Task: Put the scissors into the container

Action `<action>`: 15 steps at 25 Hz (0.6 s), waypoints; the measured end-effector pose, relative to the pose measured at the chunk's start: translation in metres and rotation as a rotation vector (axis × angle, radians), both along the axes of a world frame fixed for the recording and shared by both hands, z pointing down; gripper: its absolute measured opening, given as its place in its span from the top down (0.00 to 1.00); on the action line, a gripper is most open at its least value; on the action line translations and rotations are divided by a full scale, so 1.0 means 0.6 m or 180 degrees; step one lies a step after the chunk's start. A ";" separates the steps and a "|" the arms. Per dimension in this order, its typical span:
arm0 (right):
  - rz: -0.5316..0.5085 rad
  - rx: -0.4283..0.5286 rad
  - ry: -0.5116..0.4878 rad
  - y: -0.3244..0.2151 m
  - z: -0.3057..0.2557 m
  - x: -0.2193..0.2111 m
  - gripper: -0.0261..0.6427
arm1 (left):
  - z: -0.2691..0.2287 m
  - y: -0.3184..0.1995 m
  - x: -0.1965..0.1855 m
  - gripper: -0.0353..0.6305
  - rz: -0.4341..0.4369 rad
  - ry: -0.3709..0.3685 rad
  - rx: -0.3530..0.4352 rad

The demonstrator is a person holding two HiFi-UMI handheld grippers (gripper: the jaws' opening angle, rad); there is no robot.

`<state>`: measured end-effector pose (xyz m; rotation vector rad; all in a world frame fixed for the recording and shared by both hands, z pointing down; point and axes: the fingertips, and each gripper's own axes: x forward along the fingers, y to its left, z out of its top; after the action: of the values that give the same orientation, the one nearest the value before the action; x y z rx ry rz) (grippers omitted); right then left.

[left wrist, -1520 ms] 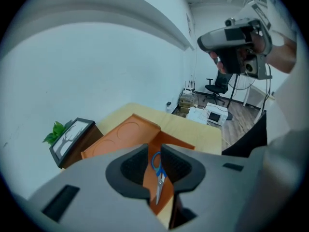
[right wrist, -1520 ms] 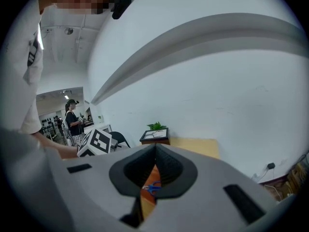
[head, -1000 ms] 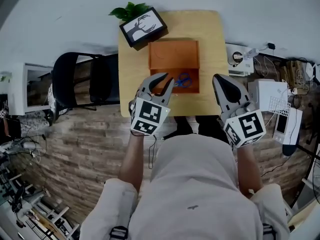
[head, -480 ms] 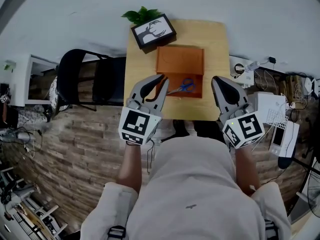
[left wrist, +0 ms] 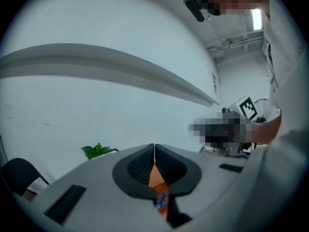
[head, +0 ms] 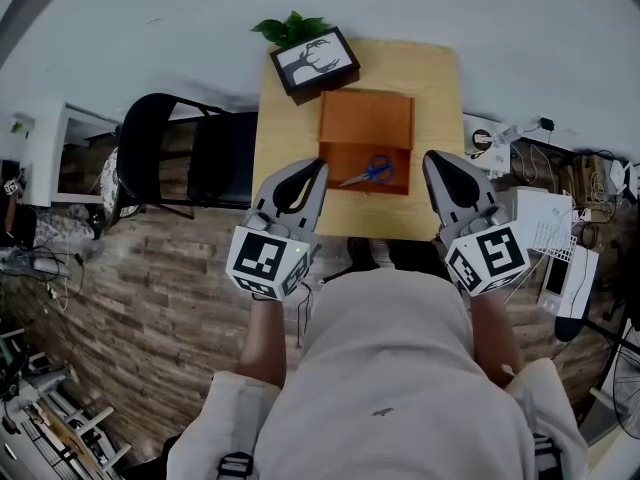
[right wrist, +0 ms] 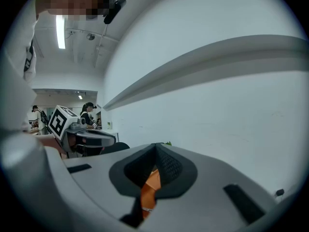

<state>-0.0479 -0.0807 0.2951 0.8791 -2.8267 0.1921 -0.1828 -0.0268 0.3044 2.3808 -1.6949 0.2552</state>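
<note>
scissors [head: 368,174] lie flat inside the orange container [head: 365,118], in its near half, blue handles to the right. left gripper [head: 319,166] jaws are pressed together with nothing in them; its tip sits just off the container's near-left corner, apart from the scissors. right gripper [head: 433,157] also closed and empty, right of the container, well apart from the scissors. through the left gripper view, orange box and a bit of blue handle show below the closed tips.

container sits mid table [head: 438,88], with bare wood strips either side. picture frame [head: 315,60] is just beside its far-left corner, plant [head: 290,28] behind that. chair [head: 165,158] is left of the table. both grippers hang over the near table edge.
</note>
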 end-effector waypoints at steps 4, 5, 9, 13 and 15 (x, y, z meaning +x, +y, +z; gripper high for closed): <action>-0.0055 -0.0010 0.0023 0.008 0.004 -0.006 0.97 | 0.004 0.006 -0.004 0.93 -0.0027 0.0014 -0.0007; -0.0064 -0.0009 0.0031 0.010 0.005 -0.007 0.97 | 0.005 0.006 -0.004 0.93 -0.0026 0.0017 -0.0012; -0.0109 0.0014 0.0053 0.014 0.006 -0.012 0.97 | 0.007 0.006 -0.007 0.93 -0.0037 0.0027 -0.0014; -0.0136 0.0032 0.0087 0.019 0.009 -0.014 0.96 | 0.008 0.008 -0.008 0.93 -0.0049 0.0032 -0.0016; -0.0137 0.0041 0.0100 0.020 0.009 -0.013 0.97 | 0.009 0.009 -0.008 0.93 -0.0046 0.0033 -0.0020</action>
<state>-0.0556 -0.0690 0.3004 0.8156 -2.8180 0.1530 -0.1875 -0.0211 0.3097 2.3603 -1.7035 0.2451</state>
